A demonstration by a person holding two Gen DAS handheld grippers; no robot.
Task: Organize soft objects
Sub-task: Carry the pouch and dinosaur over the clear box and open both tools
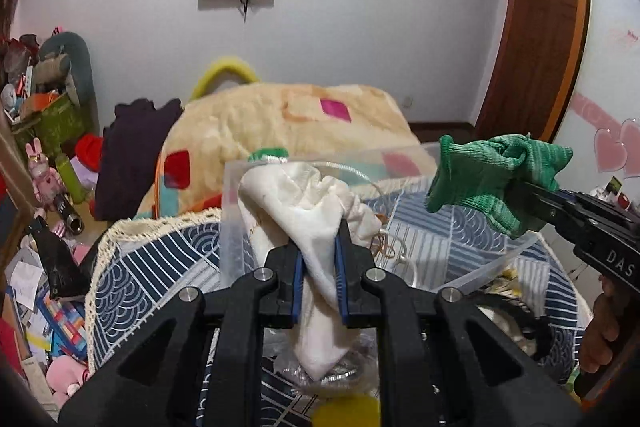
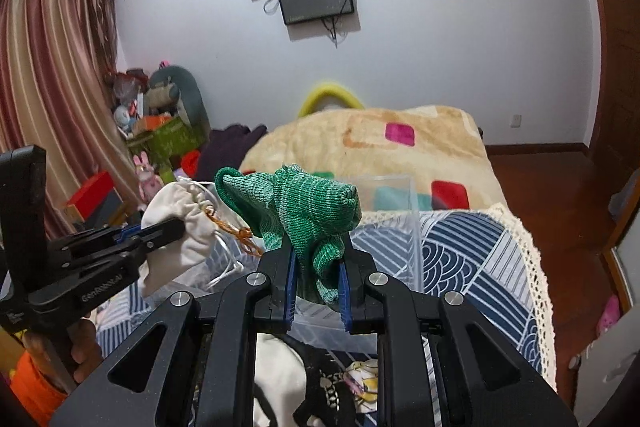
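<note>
My left gripper (image 1: 319, 259) is shut on a white drawstring cloth pouch (image 1: 308, 203), held above a clear plastic box (image 1: 236, 227). The pouch also shows in the right wrist view (image 2: 180, 219), with orange cord hanging from it. My right gripper (image 2: 318, 269) is shut on a green knitted cloth (image 2: 304, 211) and holds it over the box's near side (image 2: 414, 227). In the left wrist view the green cloth (image 1: 492, 179) hangs at the right, above the box's far right corner, in the right gripper (image 1: 520, 189).
The box stands on a blue-and-white patterned cloth with a lace edge (image 2: 480, 247) over a table. Behind lies a cream blanket with coloured squares (image 2: 380, 143) on a bed. Toys and boxes clutter the floor at left (image 1: 48, 147). A black printed garment (image 2: 344, 379) lies below my right gripper.
</note>
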